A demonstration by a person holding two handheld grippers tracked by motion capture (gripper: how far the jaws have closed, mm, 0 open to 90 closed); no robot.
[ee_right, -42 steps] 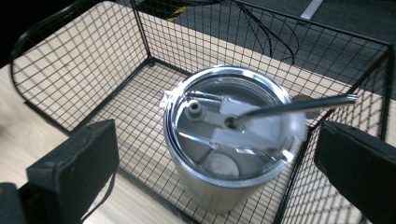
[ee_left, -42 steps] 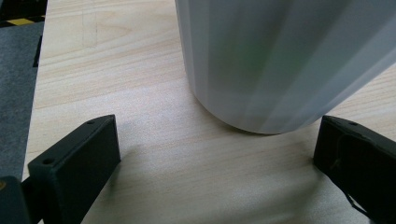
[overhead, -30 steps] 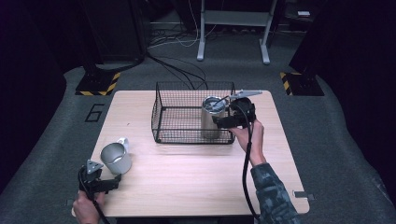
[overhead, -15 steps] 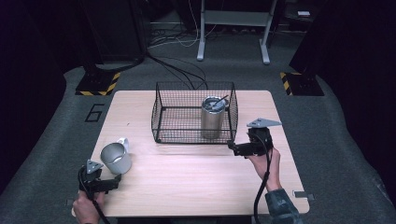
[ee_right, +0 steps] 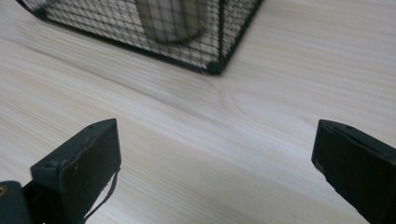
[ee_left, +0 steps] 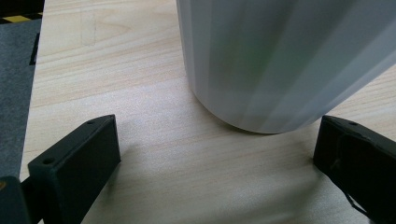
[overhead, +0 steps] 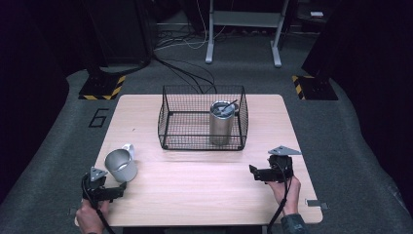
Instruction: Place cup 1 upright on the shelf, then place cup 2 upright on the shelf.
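Note:
A black wire basket [overhead: 203, 118] stands at the middle back of the wooden table [overhead: 204, 185]. Inside it, at its right end, a steel tumbler [overhead: 221, 122] stands upright with a lid and a straw-like stick. A metal mug [overhead: 120, 165] with a white handle sits at the front left. My left gripper [overhead: 119, 190] lies just in front of the mug, open, its jaws wide with the mug's base [ee_left: 280, 65] close ahead between them. My right gripper [overhead: 253, 171] rests at the front right, open and empty, facing the basket corner [ee_right: 212, 65].
Dark carpet surrounds the table. Cables [overhead: 190, 68] run across the floor behind it, beside a metal stand's legs [overhead: 243, 34]. Yellow-black striped bases [overhead: 102, 87] sit at the back left and the back right [overhead: 309, 85].
My right gripper let go of the tumbler in the basket and drew back to the front right of the table. The left gripper stayed by the mug.

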